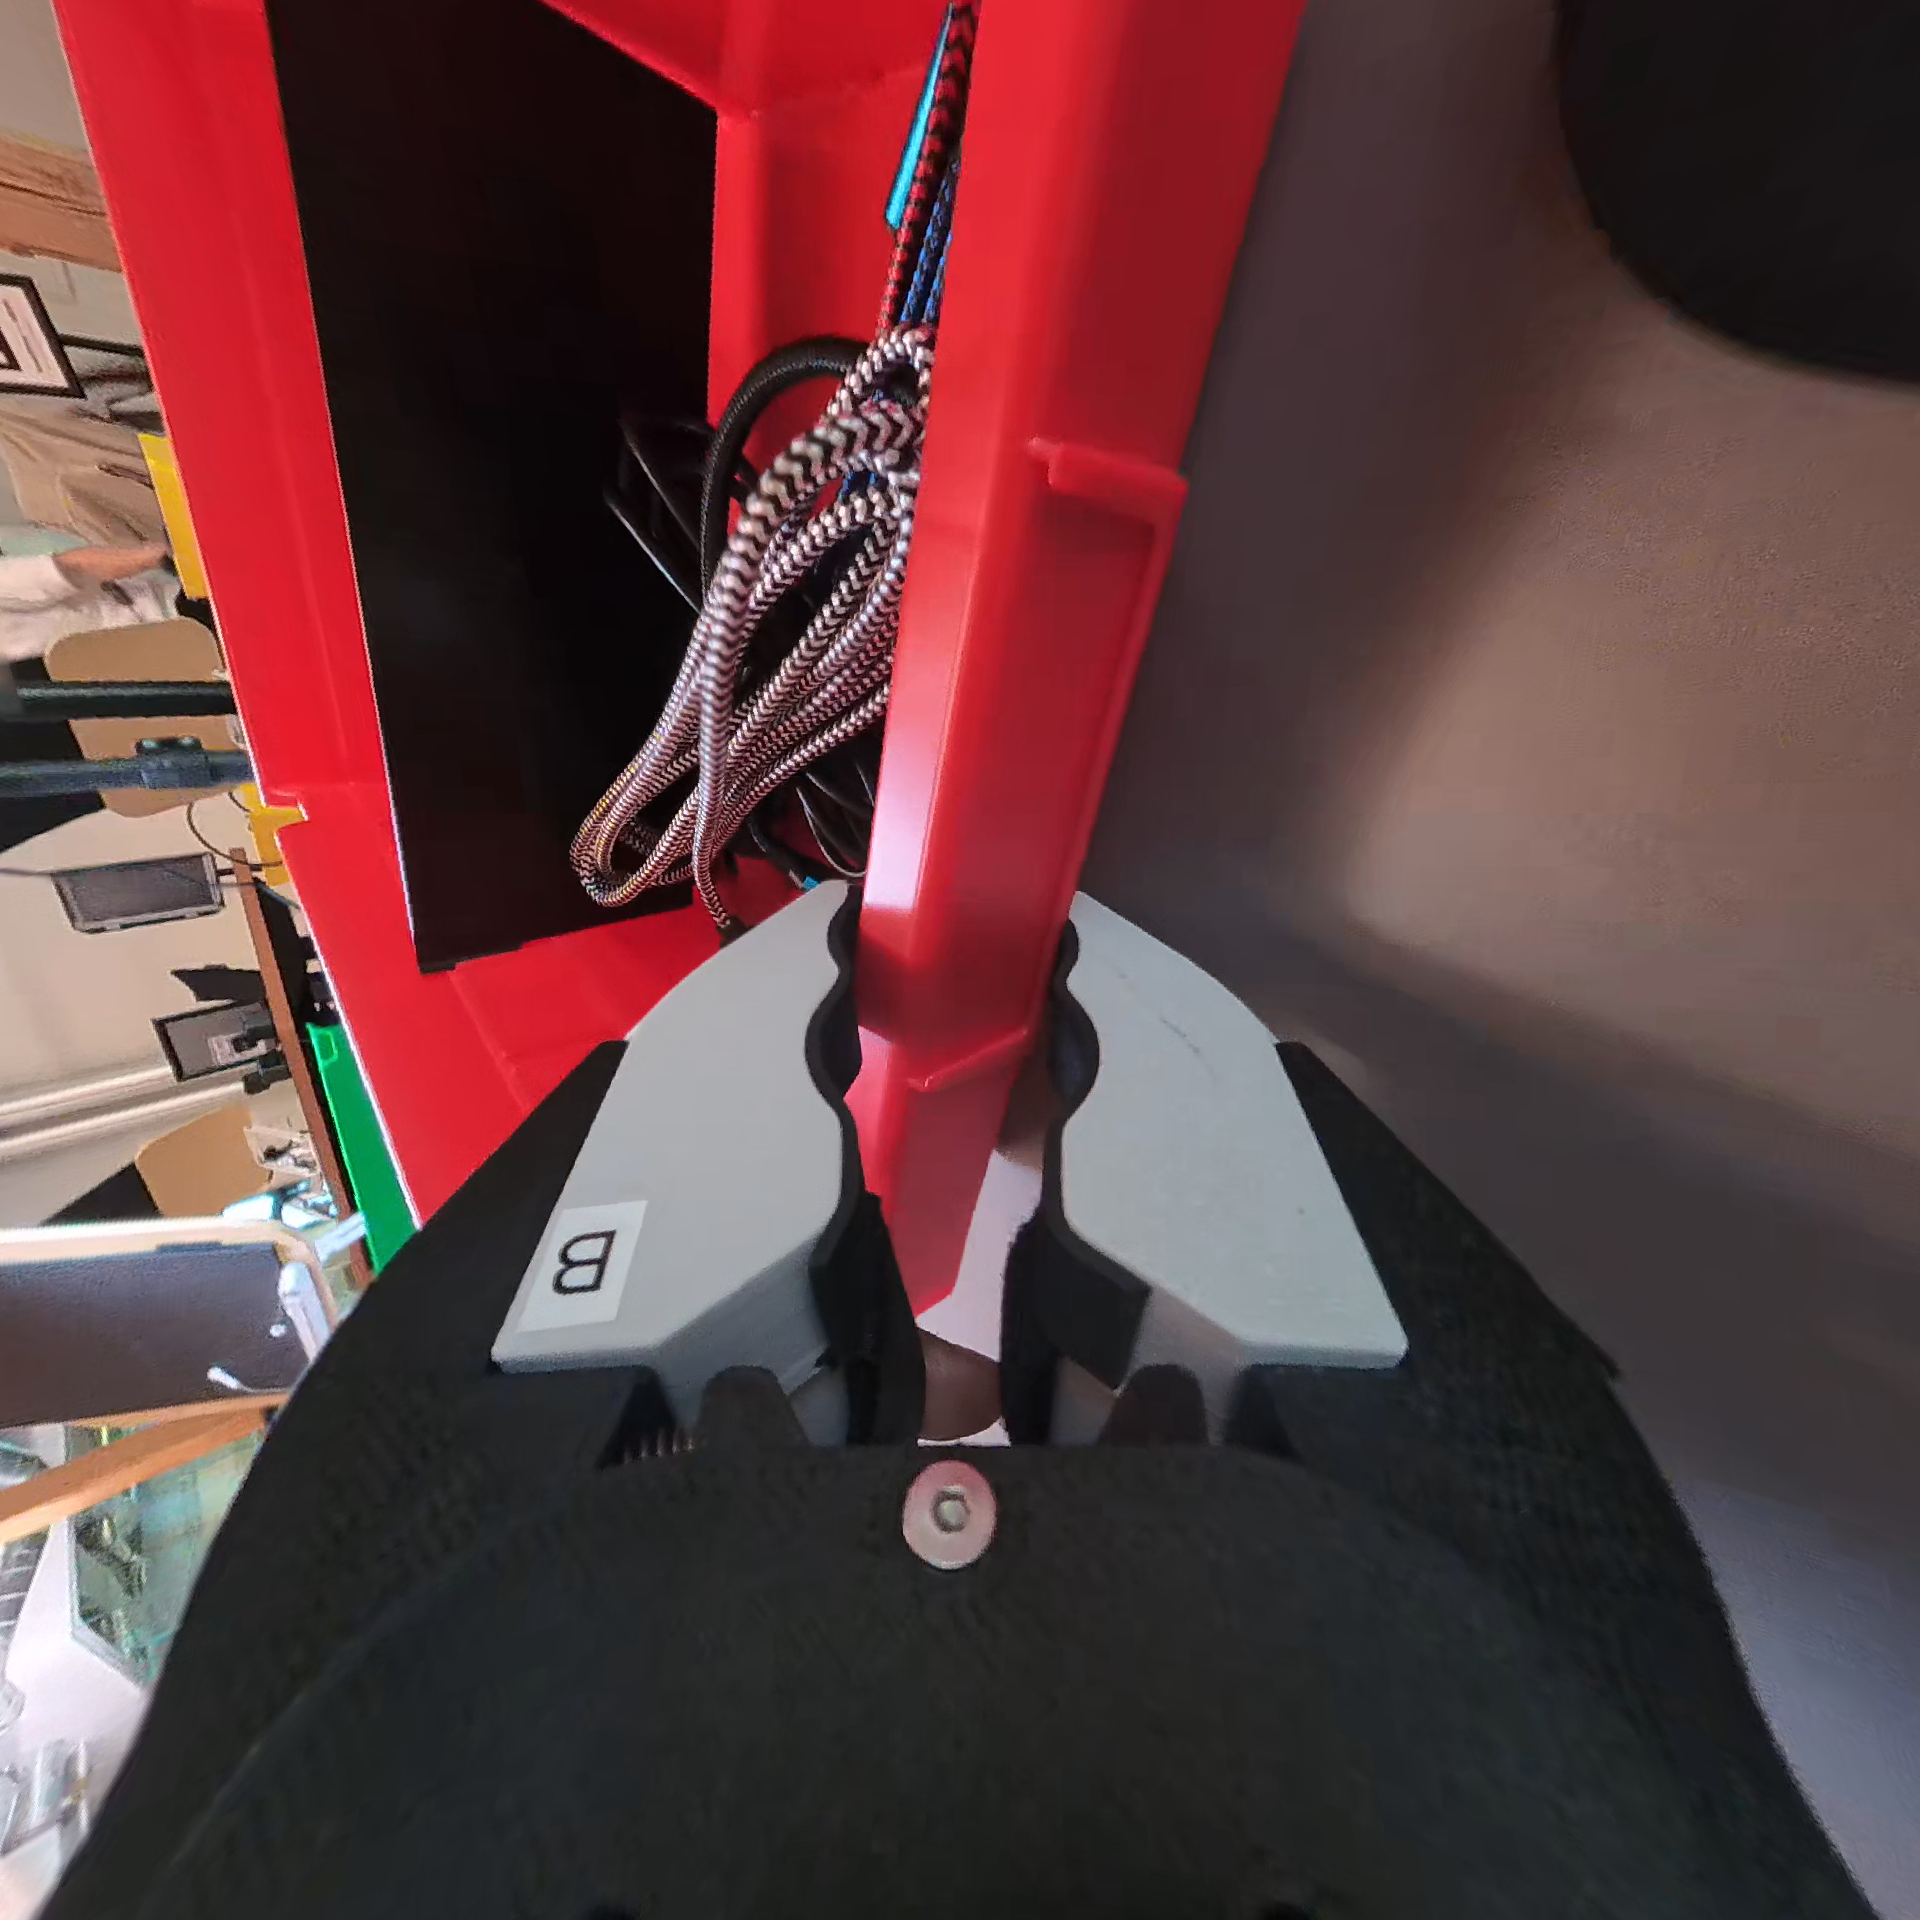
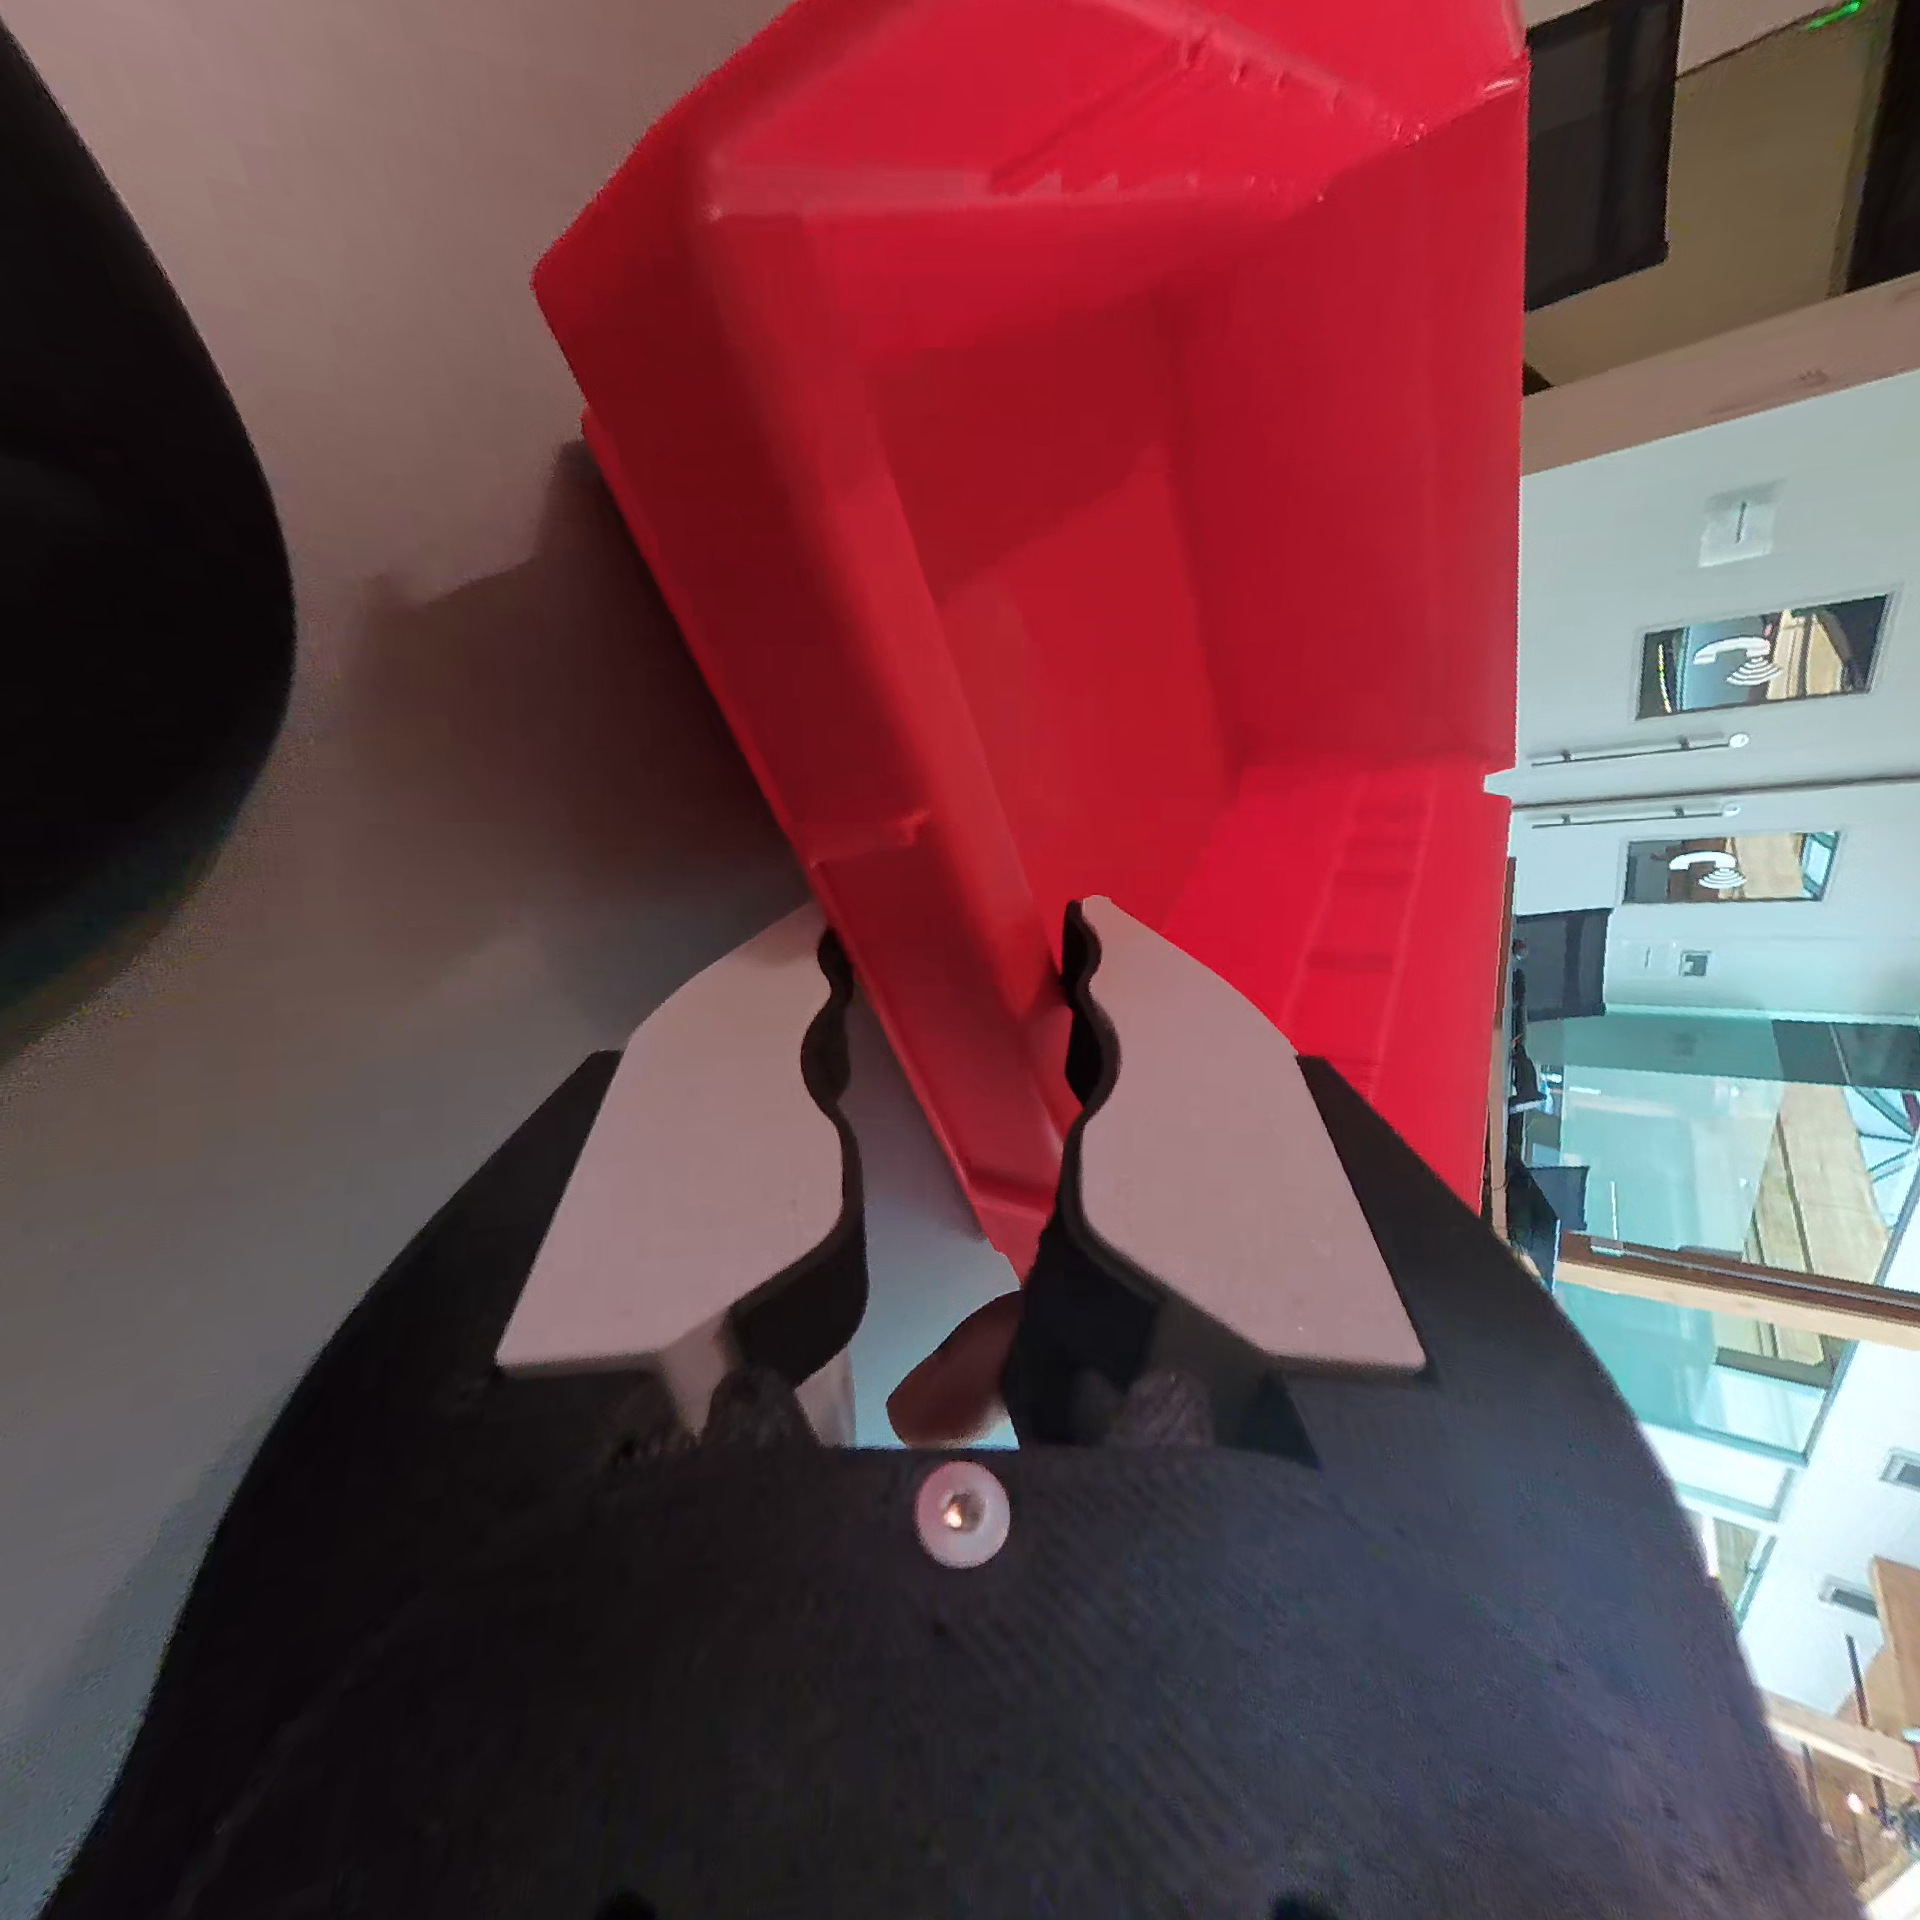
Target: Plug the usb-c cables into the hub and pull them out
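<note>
A red plastic bin [image 1: 1049, 540] fills the left wrist view. My left gripper [image 1: 951, 935] is shut on its side wall, one finger inside and one outside. Inside the bin lies a bundle of black-and-white braided cables [image 1: 769, 644], with black cables [image 1: 748, 416] behind it and red-and-black and blue braided cables [image 1: 925, 239] farther in. My right gripper [image 2: 951, 935] is shut on another wall of the same red bin [image 2: 1143, 520]; here the inside looks bare. No hub shows in either view.
A dark compartment [image 1: 499, 499] takes up the bin's left part. A grey surface [image 1: 1558, 935] lies beside the bin, with a dark rounded object [image 1: 1766, 156] on it, also in the right wrist view [image 2: 104, 623]. Both views are rolled sideways; room furniture and windows [image 2: 1714, 1039] show behind. There is about 55 cm between the tips of the two grippers.
</note>
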A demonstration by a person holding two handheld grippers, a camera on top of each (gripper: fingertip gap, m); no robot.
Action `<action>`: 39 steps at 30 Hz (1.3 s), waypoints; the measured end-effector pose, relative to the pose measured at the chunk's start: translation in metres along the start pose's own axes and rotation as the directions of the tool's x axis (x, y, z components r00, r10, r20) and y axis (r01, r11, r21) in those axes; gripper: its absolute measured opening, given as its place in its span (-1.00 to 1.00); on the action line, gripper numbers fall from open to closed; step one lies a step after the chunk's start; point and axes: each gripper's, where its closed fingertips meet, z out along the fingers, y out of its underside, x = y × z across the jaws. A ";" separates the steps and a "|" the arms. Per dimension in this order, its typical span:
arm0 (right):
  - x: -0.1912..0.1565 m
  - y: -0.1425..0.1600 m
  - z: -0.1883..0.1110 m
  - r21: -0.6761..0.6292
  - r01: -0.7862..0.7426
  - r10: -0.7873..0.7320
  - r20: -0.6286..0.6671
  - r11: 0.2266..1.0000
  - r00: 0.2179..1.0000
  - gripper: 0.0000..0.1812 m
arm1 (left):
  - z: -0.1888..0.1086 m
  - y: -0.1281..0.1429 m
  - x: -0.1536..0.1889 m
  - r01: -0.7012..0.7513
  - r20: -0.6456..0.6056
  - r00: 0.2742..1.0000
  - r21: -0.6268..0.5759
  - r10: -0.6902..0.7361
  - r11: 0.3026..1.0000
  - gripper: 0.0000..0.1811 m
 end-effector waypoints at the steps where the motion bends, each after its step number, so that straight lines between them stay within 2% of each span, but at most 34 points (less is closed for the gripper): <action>1: 0.000 0.002 -0.001 -0.006 -0.005 0.005 -0.003 1.000 1.000 -0.58 | -0.001 0.005 0.000 0.005 0.002 1.000 -0.002 -0.005 1.000 -0.66; 5: 0.002 0.011 -0.003 -0.021 -0.025 0.024 -0.013 0.999 1.000 -0.58 | -0.006 0.017 0.001 0.003 0.003 1.000 0.009 -0.003 1.000 -0.66; 8: 0.001 0.012 -0.005 0.019 -0.062 0.062 0.004 0.998 0.998 -0.55 | -0.009 0.023 0.003 -0.006 0.001 1.000 0.021 0.006 1.000 -0.66; 11: -0.006 -0.002 -0.015 0.134 -0.278 0.257 0.156 0.951 0.954 -0.28 | -0.013 0.018 0.008 0.061 -0.042 0.997 0.087 -0.057 0.994 -0.58; 14: -0.001 -0.010 -0.035 0.193 -0.452 0.395 0.274 0.871 0.877 -0.07 | -0.031 -0.002 0.009 0.228 -0.159 0.968 0.249 -0.193 0.941 -0.35; 17: 0.019 -0.029 -0.066 0.340 -0.570 0.465 0.346 0.748 0.815 -0.03 | -0.063 -0.026 -0.012 0.419 -0.256 0.906 0.422 -0.338 0.804 -0.15; 20: 0.053 -0.057 -0.109 0.569 -0.638 0.507 0.396 0.519 0.765 0.01 | -0.095 -0.048 -0.039 0.461 -0.253 0.886 0.586 -0.389 0.666 -0.10; 22: 0.070 -0.070 -0.136 0.673 -0.641 0.511 0.429 0.370 0.745 0.11 | -0.103 -0.051 -0.049 0.441 -0.228 0.893 0.608 -0.387 0.660 -0.06; 24: 0.083 -0.077 -0.157 0.742 -0.616 0.513 0.433 0.265 0.741 0.20 | -0.103 -0.051 -0.062 0.423 -0.206 0.902 0.598 -0.379 0.681 0.00; 27: 0.092 -0.087 -0.181 0.803 -0.577 0.490 0.447 0.149 0.748 0.29 | -0.090 -0.053 -0.074 0.443 -0.302 0.895 0.513 -0.328 0.735 0.07; 29: 0.093 -0.093 -0.191 0.825 -0.555 0.469 0.451 0.105 0.759 0.30 | -0.072 -0.054 -0.079 0.431 -0.393 0.882 0.451 -0.259 0.782 0.07; 31: 0.091 -0.098 -0.194 0.833 -0.542 0.452 0.443 0.112 0.774 0.31 | -0.049 -0.055 -0.101 0.403 -0.401 0.886 0.418 -0.233 0.814 0.03; 33: 0.089 -0.103 -0.195 0.843 -0.524 0.440 0.426 0.126 0.791 0.31 | -0.021 -0.057 -0.130 0.326 -0.343 0.920 0.405 -0.189 0.854 -0.12; 36: 0.088 -0.107 -0.198 0.847 -0.518 0.427 0.428 0.118 0.797 0.31 | 0.035 -0.047 -0.164 0.090 -0.201 0.979 0.324 -0.025 0.942 -0.33; 38: 0.088 -0.106 -0.197 0.850 -0.510 0.433 0.414 0.129 0.800 0.31 | 0.071 -0.029 -0.167 -0.012 -0.252 0.966 0.196 0.062 0.981 -0.50; 39: 0.088 -0.105 -0.196 0.851 -0.505 0.437 0.405 0.141 0.803 0.30 | 0.084 -0.018 -0.161 -0.017 -0.347 0.936 0.120 0.058 0.993 -0.54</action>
